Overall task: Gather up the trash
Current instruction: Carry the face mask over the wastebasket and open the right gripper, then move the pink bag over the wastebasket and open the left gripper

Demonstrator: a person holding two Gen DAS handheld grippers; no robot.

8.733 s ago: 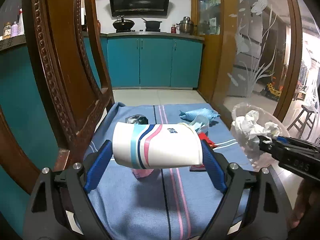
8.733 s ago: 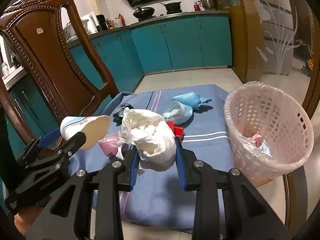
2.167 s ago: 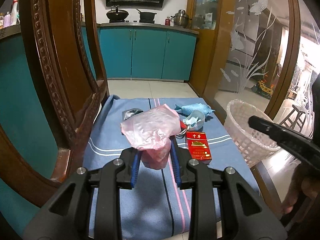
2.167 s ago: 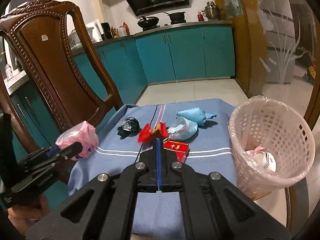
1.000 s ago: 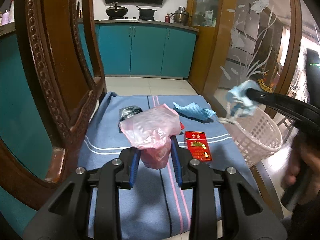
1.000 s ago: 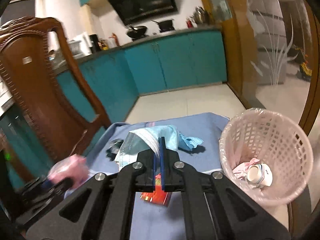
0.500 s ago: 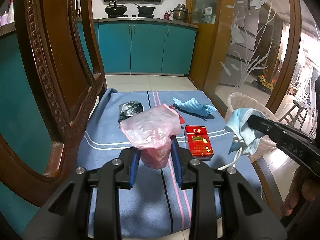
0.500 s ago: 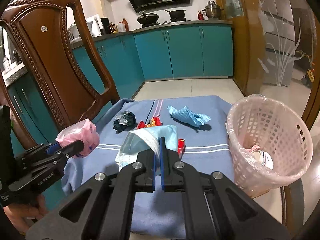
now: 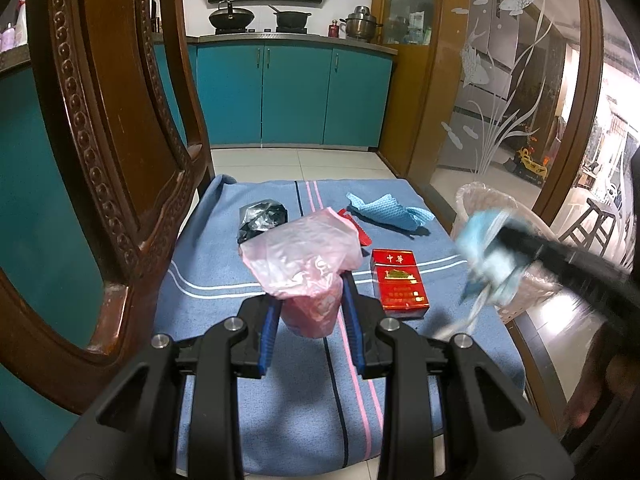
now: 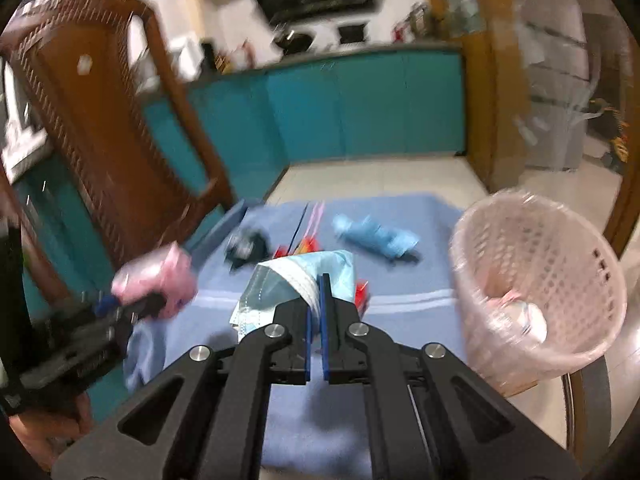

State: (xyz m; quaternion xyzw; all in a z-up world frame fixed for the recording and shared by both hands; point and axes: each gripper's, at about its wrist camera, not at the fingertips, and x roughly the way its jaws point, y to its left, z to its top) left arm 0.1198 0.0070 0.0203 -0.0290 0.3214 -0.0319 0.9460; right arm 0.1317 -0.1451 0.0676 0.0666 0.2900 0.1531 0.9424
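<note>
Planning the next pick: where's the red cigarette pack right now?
In the left wrist view the red cigarette pack lies flat on the blue cloth, just right of the pink bag held in the left hand-held gripper, left of the basket.

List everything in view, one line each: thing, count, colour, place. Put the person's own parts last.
pink plastic bag: 1, pink, held above the cloth.
face mask: 1, light blue, held near the basket.
cigarette pack: 1, red, flat on the cloth, right of centre.
blue rag: 1, blue, far right of the cloth.
black wrapper: 1, black, crumpled, far left of the cloth.
red wrapper: 1, red, mostly hidden behind the pink bag.
basket: 1, pale pink, at the cloth's right edge, trash inside.
striped cloth: 1, blue, under the trash.
chair: 1, brown wood, at left.
cabinets: teal, far wall.
left gripper: 1, black with blue fingers, shut on the bag.
right gripper: 1, black with blue fingers, shut on the mask.
</note>
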